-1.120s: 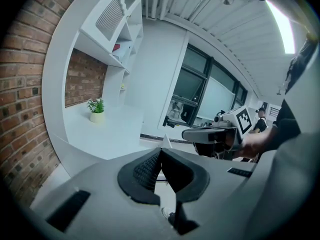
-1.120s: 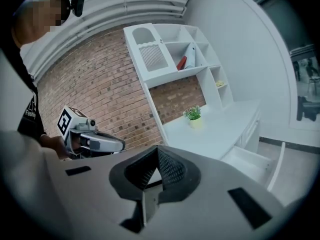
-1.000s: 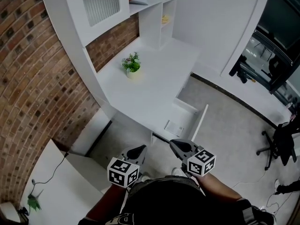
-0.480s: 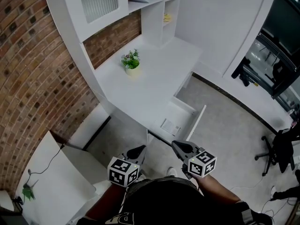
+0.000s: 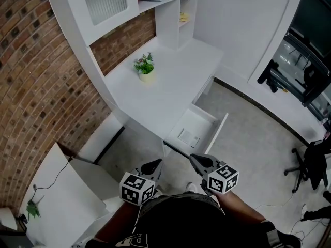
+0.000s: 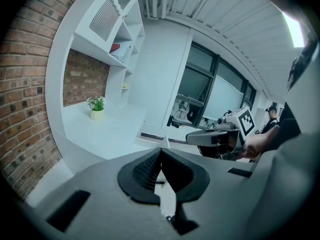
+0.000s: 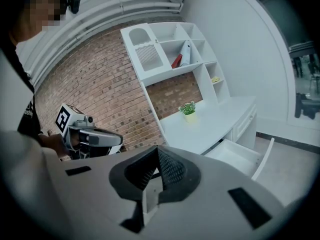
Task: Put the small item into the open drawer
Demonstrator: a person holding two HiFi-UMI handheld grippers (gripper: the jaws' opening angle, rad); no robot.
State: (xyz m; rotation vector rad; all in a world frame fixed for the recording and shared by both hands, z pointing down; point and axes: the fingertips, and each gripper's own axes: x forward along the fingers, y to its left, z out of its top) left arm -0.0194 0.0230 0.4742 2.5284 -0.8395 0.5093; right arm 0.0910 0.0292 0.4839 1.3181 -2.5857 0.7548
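A white desk (image 5: 170, 87) carries a small potted plant (image 5: 145, 68). Its drawer (image 5: 199, 125) stands pulled out at the desk's near right, with a flat pale item (image 5: 189, 137) lying inside. My left gripper (image 5: 150, 166) and my right gripper (image 5: 198, 161) hover side by side in front of the desk, short of the drawer, both shut with nothing between the jaws. The plant (image 6: 96, 104) stands far ahead in the left gripper view, and the right gripper view shows the plant (image 7: 188, 109) and the open drawer (image 7: 240, 156).
Brick wall (image 5: 36, 71) on the left. White shelving (image 5: 170, 9) at the desk's back holds a red item and a yellow item (image 5: 183, 18). A white box (image 5: 62, 190) stands on the floor at near left. An office chair (image 5: 310, 159) stands at far right.
The head view has shifted a little, so desk and drawer sit slightly differently in frame. Both grippers keep their places and stay shut.
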